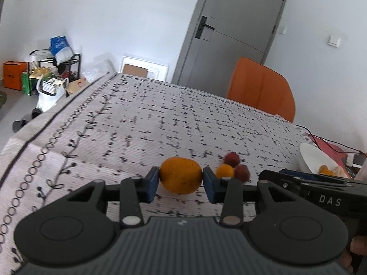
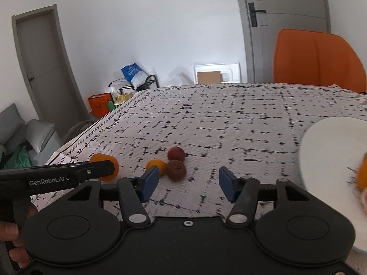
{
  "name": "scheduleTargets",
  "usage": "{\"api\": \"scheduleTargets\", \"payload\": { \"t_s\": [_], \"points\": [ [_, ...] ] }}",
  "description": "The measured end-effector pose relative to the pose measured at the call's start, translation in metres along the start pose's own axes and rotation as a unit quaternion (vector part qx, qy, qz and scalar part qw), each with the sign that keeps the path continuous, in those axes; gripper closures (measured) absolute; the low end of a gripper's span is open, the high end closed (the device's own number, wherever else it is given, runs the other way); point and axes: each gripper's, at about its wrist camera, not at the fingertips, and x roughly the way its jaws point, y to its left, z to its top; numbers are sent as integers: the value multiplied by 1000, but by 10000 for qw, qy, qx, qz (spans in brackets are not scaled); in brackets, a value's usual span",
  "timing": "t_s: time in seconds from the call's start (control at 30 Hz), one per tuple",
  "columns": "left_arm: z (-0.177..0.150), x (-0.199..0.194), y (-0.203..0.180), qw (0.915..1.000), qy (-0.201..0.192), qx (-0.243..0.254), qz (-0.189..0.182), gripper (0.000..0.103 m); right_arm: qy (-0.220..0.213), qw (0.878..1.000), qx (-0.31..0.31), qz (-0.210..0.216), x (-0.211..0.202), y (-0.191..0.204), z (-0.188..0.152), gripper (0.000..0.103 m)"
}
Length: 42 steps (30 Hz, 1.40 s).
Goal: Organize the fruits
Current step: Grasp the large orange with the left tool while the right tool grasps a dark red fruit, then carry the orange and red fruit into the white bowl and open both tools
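My left gripper (image 1: 181, 183) is shut on a large orange fruit (image 1: 180, 175), its blue pads pressing both sides just above the patterned tablecloth (image 1: 160, 119). To its right lie a small orange fruit (image 1: 225, 170) and two dark red fruits (image 1: 231, 159). My right gripper (image 2: 189, 183) stands open over bare cloth with nothing between its fingers. The small orange fruit (image 2: 157, 165) touches its left pad, and the red fruits (image 2: 176, 153) sit just beyond. The large orange fruit (image 2: 107, 167) is half hidden behind the left gripper's body. A white bowl (image 2: 332, 171) at the right holds some fruit.
An orange chair (image 2: 318, 61) stands at the table's far side before a grey door (image 1: 234, 34). The table's left edge (image 1: 57, 114) drops to a floor with bags and a rack (image 1: 52, 68). Cables and a red item (image 1: 330, 147) lie behind the bowl.
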Motion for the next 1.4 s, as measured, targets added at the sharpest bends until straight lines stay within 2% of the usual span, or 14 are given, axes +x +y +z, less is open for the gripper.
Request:
{"api": "scheduleTargets", "payload": {
  "t_s": [0.1, 0.3, 0.47, 0.73, 0.93, 1.4],
  "points": [
    [2, -4, 7, 9999, -73, -62, 79, 63, 85, 10000, -22, 35, 10, 3, 3, 57],
    [4, -7, 19, 9996, -106, -169, 212, 63, 148, 9998, -38, 120, 23, 8, 6, 61],
    [6, -12, 20, 9994, -173, -155, 268, 63, 267, 9994, -18, 228, 31, 7, 5, 80],
    [9, -18, 9, 9993, -220, -69, 281, 63, 49, 9997, 122, 208, 12, -1, 9, 81],
    [13, -25, -7, 9995, -286, 73, 130, 63, -280, 9994, 212, 61, -23, -11, 13, 81],
    [17, -21, -48, 9986, -297, 397, -170, 63, -681, 9942, 532, -643, -67, -63, 4, 81]
  ]
}}
